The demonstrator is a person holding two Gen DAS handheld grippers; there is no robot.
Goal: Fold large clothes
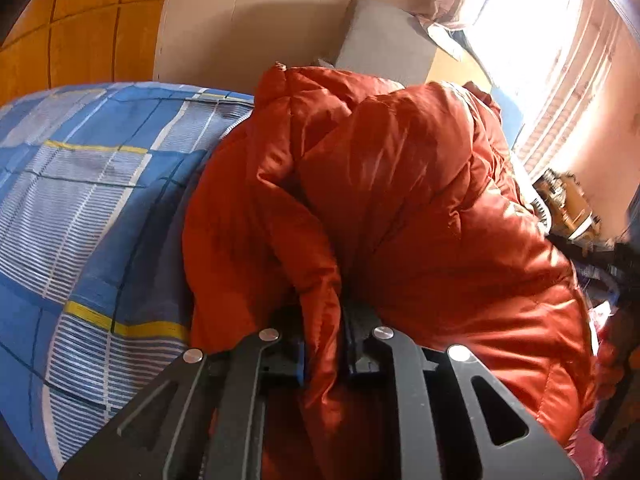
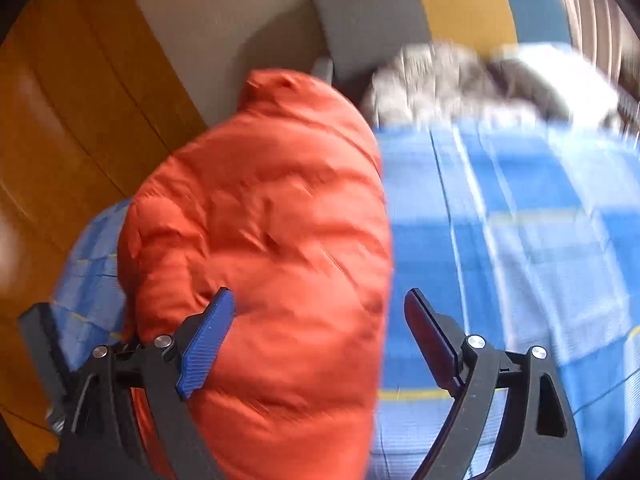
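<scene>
An orange puffer jacket (image 1: 420, 184) lies bunched on a bed with a blue checked sheet (image 1: 80, 184). My left gripper (image 1: 324, 344) is shut on a fold of the jacket, which runs up between its blue pads. In the right wrist view the jacket (image 2: 264, 232) is a rounded orange bulk on the left half of the sheet (image 2: 520, 240). My right gripper (image 2: 320, 320) is open and holds nothing, its jaws wide apart; the left pad (image 2: 208, 340) is against the jacket and the right pad (image 2: 432, 344) is over the sheet. This view is motion-blurred.
A grey cushion (image 1: 384, 40) leans on the beige wall at the bed's head. A grey fur-like item (image 2: 480, 80) lies beyond the jacket. A wooden wardrobe (image 2: 60, 140) stands left. A bright window with curtains (image 1: 560, 60) and clutter (image 1: 568, 204) are right.
</scene>
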